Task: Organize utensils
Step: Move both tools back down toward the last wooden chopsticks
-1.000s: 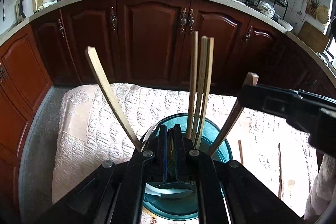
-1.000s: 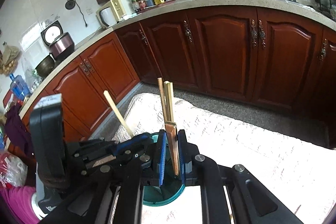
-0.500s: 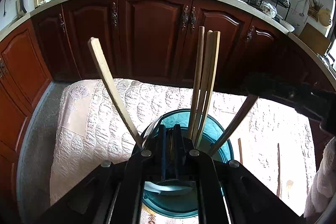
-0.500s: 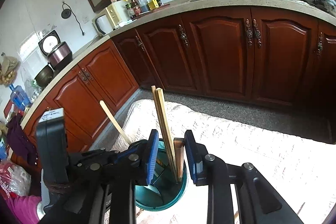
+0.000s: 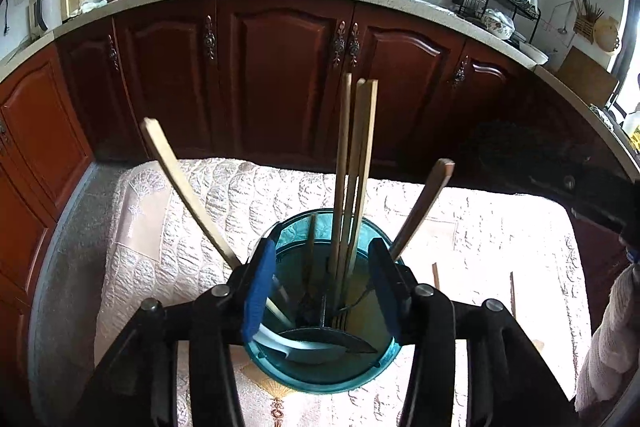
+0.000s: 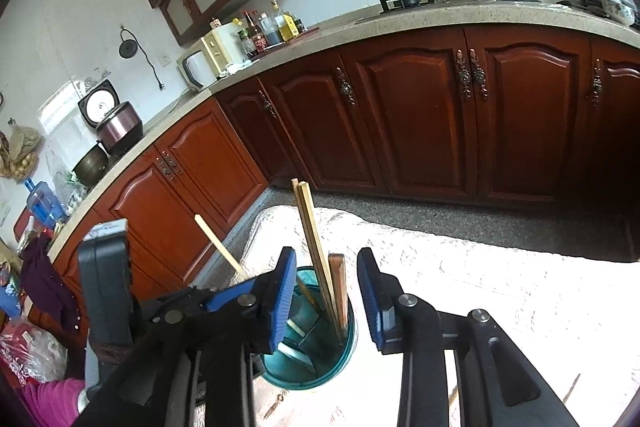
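Note:
A teal cup (image 5: 320, 381) stands on the quilted tablecloth (image 5: 140, 267) and holds several utensils. A bundle of chopsticks (image 5: 354, 167) stands upright in it, one pale stick (image 5: 184, 187) leans left and a brown wooden handle (image 5: 424, 203) leans right. Cutlery lies deeper inside. My left gripper (image 5: 322, 287) hovers over the cup, its jaws opening, blue pads touching nothing. My right gripper (image 6: 326, 291) is over the same cup (image 6: 316, 375), jaws opening. The brown handle (image 6: 338, 283) and chopsticks (image 6: 312, 235) stand between its pads, untouched.
Two loose chopsticks (image 5: 512, 291) lie on the cloth right of the cup. Dark wooden cabinets (image 5: 280, 87) and a stone counter with a pot and a wok run behind the table. A white knitted sleeve (image 5: 612, 327) shows at the right edge.
The left jaws, shut before, now stand wide apart. The right jaws have let go of the brown handle, which now stands free in the cup, and the right gripper has drawn back slightly.

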### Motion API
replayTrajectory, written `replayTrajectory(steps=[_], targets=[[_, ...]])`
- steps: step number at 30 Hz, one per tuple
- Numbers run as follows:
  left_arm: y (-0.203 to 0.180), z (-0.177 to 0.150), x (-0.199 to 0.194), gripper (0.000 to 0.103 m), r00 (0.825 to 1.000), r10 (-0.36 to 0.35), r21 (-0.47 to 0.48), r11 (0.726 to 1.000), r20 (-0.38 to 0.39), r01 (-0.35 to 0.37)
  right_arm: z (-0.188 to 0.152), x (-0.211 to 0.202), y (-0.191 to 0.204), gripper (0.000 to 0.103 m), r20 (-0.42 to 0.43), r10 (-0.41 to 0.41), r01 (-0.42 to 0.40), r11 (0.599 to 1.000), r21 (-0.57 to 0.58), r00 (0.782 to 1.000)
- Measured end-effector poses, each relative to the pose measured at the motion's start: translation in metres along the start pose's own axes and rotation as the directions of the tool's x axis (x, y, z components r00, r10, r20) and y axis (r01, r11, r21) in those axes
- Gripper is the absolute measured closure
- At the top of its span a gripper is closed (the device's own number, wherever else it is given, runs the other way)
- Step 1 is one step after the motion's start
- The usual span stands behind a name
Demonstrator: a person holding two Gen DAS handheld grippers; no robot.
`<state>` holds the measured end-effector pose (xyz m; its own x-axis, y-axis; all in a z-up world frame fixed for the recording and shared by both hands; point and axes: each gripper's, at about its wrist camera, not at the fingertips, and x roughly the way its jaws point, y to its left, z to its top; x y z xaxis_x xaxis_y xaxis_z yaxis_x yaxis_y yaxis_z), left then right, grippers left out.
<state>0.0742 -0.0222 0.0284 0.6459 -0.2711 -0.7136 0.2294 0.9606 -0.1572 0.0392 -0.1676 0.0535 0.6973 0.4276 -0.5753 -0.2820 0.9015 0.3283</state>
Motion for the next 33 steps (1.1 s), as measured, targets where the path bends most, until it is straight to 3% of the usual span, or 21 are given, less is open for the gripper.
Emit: replayTrajectory(steps=[4, 15, 33], targets=[[-0.001, -0.001, -0.014, 0.046, 1.000, -0.007, -0.002, 1.000, 0.015, 0.007, -0.006, -0.015, -0.002, 0.061, 0.015, -0.009, 0.009, 1.000, 0.007, 1.000], [-0.018, -0.013, -0.057, 0.043, 0.996, -0.009, 0.035, 0.999, 0.084, 0.006, -0.030, -0.049, -0.012, 0.055, 0.004, -0.062, 0.061, 0.998, 0.027, 0.998], [-0.065, -0.047, -0.071, 0.042, 0.996, -0.042, 0.095, 0.995, 0.073, 0.035, -0.081, -0.081, -0.036, 0.052, -0.033, -0.183, 0.184, 0.982, 0.046, 0.983]])
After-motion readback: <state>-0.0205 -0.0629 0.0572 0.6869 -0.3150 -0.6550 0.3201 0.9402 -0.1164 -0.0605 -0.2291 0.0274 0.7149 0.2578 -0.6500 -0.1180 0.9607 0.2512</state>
